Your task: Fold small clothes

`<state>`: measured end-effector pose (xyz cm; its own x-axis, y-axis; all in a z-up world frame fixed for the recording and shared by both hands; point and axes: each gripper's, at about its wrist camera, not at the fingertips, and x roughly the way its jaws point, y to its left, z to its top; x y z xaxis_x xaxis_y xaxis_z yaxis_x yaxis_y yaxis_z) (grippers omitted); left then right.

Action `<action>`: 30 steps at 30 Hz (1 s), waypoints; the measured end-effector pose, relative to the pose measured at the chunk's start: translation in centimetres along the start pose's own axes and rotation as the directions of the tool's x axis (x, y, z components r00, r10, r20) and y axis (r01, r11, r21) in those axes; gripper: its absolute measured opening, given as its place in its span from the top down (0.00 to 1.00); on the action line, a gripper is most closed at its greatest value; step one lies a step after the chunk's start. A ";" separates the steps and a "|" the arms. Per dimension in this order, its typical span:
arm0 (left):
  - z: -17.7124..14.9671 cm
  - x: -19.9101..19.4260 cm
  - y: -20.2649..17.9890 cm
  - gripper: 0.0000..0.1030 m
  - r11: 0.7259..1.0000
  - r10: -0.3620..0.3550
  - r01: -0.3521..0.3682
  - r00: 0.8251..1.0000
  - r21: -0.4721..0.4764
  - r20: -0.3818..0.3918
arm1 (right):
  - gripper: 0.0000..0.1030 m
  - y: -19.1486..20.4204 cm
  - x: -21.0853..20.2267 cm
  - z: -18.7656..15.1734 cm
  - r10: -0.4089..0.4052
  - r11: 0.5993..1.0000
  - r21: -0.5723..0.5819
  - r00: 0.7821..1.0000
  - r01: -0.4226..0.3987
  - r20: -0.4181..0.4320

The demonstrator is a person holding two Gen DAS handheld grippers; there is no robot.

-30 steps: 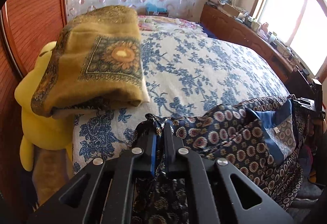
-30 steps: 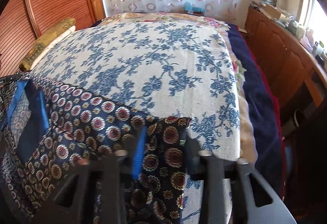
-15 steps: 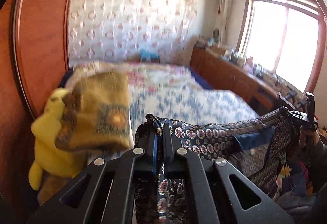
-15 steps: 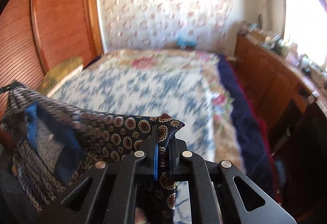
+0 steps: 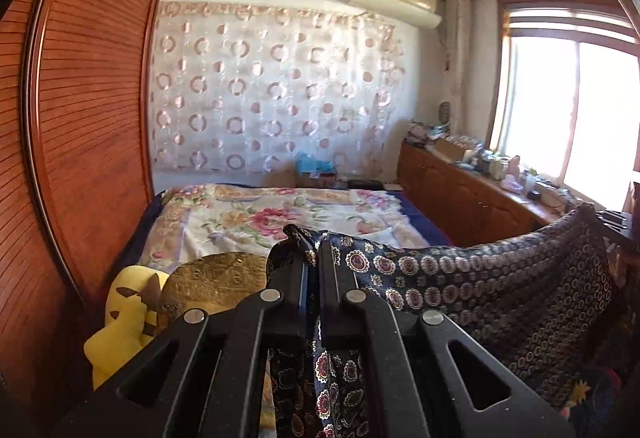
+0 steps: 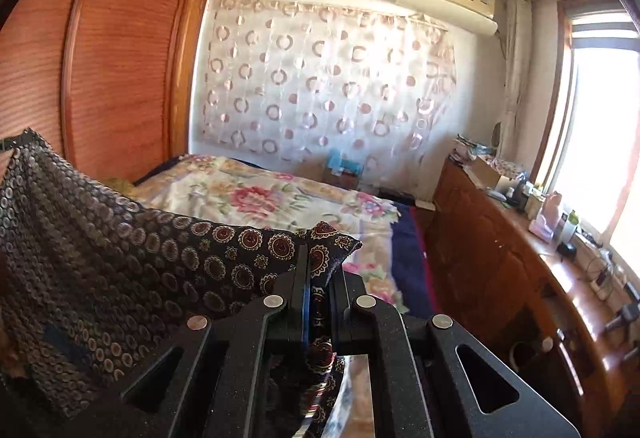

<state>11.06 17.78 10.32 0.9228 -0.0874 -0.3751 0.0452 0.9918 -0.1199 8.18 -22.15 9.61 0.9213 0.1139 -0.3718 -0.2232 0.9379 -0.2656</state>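
Two grippers pinched one patterned garment (image 5: 472,290): left gripper (image 5: 313,258) and right gripper (image 6: 318,266) each had jaws pressed together on a top corner, above the bed (image 6: 248,194).

Garment (image 5: 480,278) hangs between both claws, before the bed (image 5: 280,214)

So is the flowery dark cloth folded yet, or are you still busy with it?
Not yet. The left gripper and right gripper each pinch a corner of the dark patterned garment, holding it stretched out above the bed. The gold folded cloth looks finished. Laying it down and folding is left.
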 end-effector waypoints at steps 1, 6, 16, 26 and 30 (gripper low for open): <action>0.0 1.8 0.3 0.95 1.000 0.017 -0.017 1.000 0.004 -0.013 | 0.94 0.2 1.9 0.4 -0.007 1.000 0.000 1.000 0.007 -0.024; -1.5 8.6 1.8 0.85 0.999 0.033 -0.034 0.996 -0.002 -0.088 | 0.92 2.1 11.1 0.3 -0.092 0.996 -0.001 0.988 0.093 -0.124; -5.8 8.7 0.9 0.23 0.999 -0.037 0.040 0.986 0.014 -0.161 | 0.62 3.1 18.0 -2.9 -0.080 0.986 0.117 0.956 0.117 -0.284; -10.3 6.5 -2.7 0.23 0.997 -0.059 0.070 0.973 0.042 -0.222 | 0.50 -2.4 12.3 -6.3 0.069 0.976 0.217 0.947 0.001 -0.314; -13.4 7.0 -3.9 0.23 0.996 -0.057 0.074 0.952 0.044 -0.301 | 0.39 -4.8 9.8 -8.4 0.081 0.959 0.284 0.942 0.016 -0.326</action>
<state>12.17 12.00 -4.12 0.7609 -0.1679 -0.6268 0.1298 0.9858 -0.1064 15.64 -28.33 -0.26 0.7458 0.0761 -0.6618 -0.1084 0.9941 -0.0079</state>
